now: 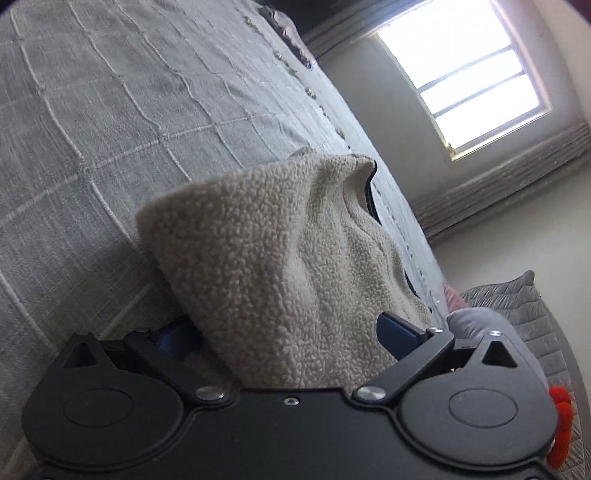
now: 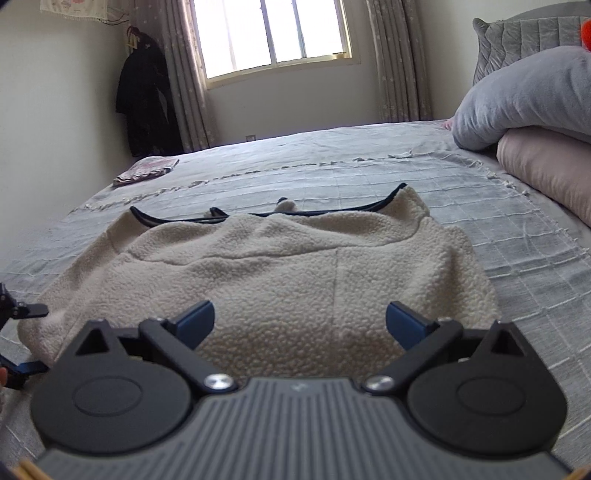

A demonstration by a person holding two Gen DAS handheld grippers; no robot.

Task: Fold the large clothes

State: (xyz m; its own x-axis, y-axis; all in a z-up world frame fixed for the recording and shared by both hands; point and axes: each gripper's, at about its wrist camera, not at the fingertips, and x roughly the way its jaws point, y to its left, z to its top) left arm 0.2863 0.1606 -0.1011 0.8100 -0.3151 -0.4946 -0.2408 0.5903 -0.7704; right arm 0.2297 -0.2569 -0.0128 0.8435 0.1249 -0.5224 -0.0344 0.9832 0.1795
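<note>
A: Where is the garment?

B: A cream fleece jacket [image 2: 280,273] with dark trim lies spread on the bed [image 2: 498,229], over a grey checked bedspread. In the right wrist view its near hem sits just ahead of the right gripper [image 2: 299,325].

A: And the jaws there?

B: Wide apart. The blue pads stand either side of the hem, and neither presses on the fleece.

A: The left gripper?

B: The left gripper [image 1: 284,332] is rolled well over, so the bed tilts in its view. A fold of the fleece stands up between its jaws, which are also spread wide. One pad is half hidden behind the cloth, but the cloth looks loose, not pinched.

A: Anything else around?

B: A grey pillow [image 2: 517,99] on a pink one [image 2: 546,166] at the head of the bed, a small folded cloth [image 2: 146,170] at the far corner, a dark coat [image 2: 146,99] hanging by the curtain, and a bright window [image 2: 273,33].
</note>
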